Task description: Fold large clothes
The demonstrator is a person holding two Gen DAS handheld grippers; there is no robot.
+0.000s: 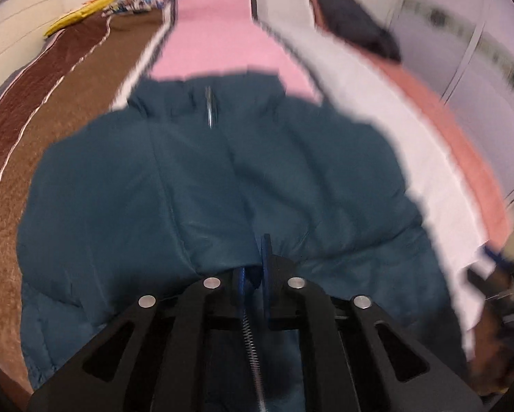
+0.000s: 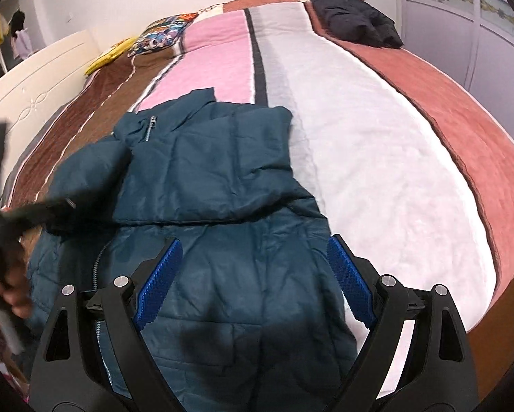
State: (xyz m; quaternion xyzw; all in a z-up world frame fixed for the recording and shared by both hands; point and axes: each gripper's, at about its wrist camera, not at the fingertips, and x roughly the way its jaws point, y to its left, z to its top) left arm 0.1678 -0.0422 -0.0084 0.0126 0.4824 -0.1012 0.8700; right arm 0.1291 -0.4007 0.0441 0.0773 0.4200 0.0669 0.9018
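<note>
A dark teal puffer jacket (image 1: 195, 185) lies on the striped bedspread (image 1: 219, 31), collar and zipper at the far end. My left gripper (image 1: 255, 267) is shut on a fold of the jacket near its hem; the view is blurred. In the right wrist view the jacket (image 2: 215, 171) lies partly folded, with the right sleeve laid across the chest. My right gripper (image 2: 253, 281) is open and empty, its blue pads (image 2: 349, 285) spread just above the jacket's lower body. The left gripper (image 2: 51, 207) shows as a dark blur at the jacket's left side.
A folded black garment (image 2: 353, 17) lies at the far right of the bed. A patterned pillow (image 2: 160, 36) and a yellow item (image 2: 109, 56) lie near the cream headboard (image 2: 26, 92). Wardrobe doors (image 2: 480, 34) stand on the right. White and rust stripes (image 2: 377, 144) lie right of the jacket.
</note>
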